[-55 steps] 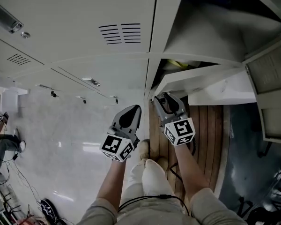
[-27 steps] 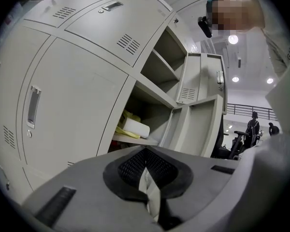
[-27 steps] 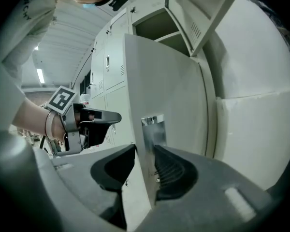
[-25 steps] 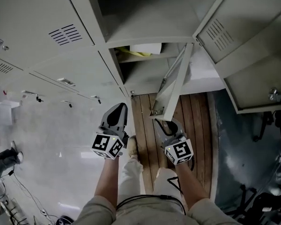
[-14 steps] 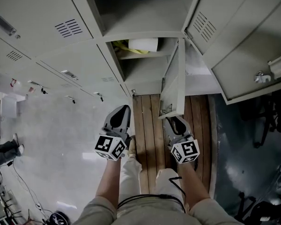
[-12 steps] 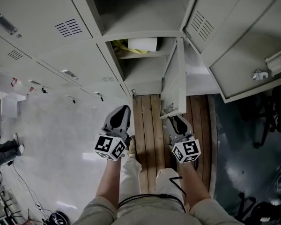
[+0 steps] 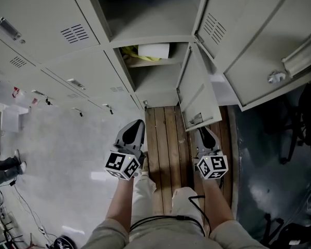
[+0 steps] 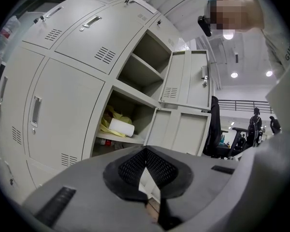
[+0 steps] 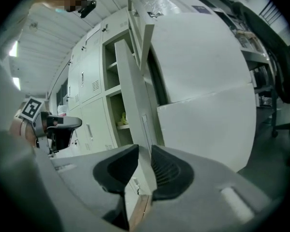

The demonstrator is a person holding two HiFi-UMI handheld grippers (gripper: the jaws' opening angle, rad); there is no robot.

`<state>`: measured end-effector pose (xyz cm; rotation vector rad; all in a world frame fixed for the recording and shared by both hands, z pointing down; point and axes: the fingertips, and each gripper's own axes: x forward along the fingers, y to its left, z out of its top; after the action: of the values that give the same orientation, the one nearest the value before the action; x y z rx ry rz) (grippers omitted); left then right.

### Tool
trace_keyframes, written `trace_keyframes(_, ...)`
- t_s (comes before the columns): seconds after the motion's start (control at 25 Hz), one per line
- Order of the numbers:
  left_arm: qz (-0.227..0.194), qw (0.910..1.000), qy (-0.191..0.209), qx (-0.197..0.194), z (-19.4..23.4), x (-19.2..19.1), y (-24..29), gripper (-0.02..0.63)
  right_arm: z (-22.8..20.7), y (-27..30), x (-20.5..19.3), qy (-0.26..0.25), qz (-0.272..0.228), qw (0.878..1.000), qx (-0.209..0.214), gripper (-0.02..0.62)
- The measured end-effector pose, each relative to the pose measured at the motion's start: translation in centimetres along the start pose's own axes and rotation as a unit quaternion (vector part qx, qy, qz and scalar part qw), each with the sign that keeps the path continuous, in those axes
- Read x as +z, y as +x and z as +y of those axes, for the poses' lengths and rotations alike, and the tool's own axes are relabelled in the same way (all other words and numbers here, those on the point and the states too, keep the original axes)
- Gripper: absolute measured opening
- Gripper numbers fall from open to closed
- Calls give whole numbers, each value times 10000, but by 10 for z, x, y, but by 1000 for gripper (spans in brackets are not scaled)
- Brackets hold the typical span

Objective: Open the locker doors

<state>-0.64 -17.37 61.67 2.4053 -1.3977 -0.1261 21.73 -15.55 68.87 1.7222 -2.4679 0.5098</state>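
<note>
The grey lockers (image 7: pixel 39 27) fill the upper head view. One column stands open: a top compartment, and below it a compartment holding a white roll (image 7: pixel 153 50) and yellow cloth. The lower door (image 7: pixel 198 93) is swung out to the right, the upper door (image 7: pixel 233 32) too. My right gripper (image 7: pixel 204 132) sits just under that lower door's free corner. Its jaws are closing, and in the right gripper view the door's edge (image 9: pixel 134 105) runs down into the gap of the right gripper (image 9: pixel 144 150) with daylight beside it. My left gripper (image 7: pixel 136 124) hangs shut and empty; the left gripper (image 8: pixel 145 150) faces the open compartments.
Closed locker doors with handles (image 7: pixel 5 26) line the left. A wooden floor strip (image 7: pixel 168 139) runs under my feet, with pale floor to its left and dark floor with a chair (image 7: pixel 300 123) to its right. Cables lie at the lower left.
The lower door has swung further out to the right. My right gripper has moved right and back with it. The left gripper has stayed nearly still.
</note>
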Motion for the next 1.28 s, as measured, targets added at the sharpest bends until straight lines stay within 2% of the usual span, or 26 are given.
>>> trace_keyframes(0.16,15,10000,-2,-50,0,1,0,-2,-25,-6,5,358,-148,9979,-519,58)
trace_keyframes(0.28,12,10000,1,-54,4,3,-1,-2,-43,-7,10,531,-232,9947,-854,12)
trace_keyframes(0.4,13,10000,15,-52,9,6,-2,-2,-58,-7,14,740,-317,9904,-1122,0)
trace_keyframes(0.68,11,10000,19,-2,20,13,-7,-2,-63,-7,15,1012,-401,9850,-1338,2)
trace_keyframes(0.92,-65,10000,47,10,28,30,-12,-2,-68,-16,17,1378,-463,9760,-1622,40)
trace_keyframes(1.08,-141,9999,73,67,34,47,-18,-2,-55,-26,27,1326,-402,9780,-1561,37)
trace_keyframes(1.28,-203,9997,47,110,36,67,-30,-2,-26,-38,29,1628,-194,9752,-1486,3)
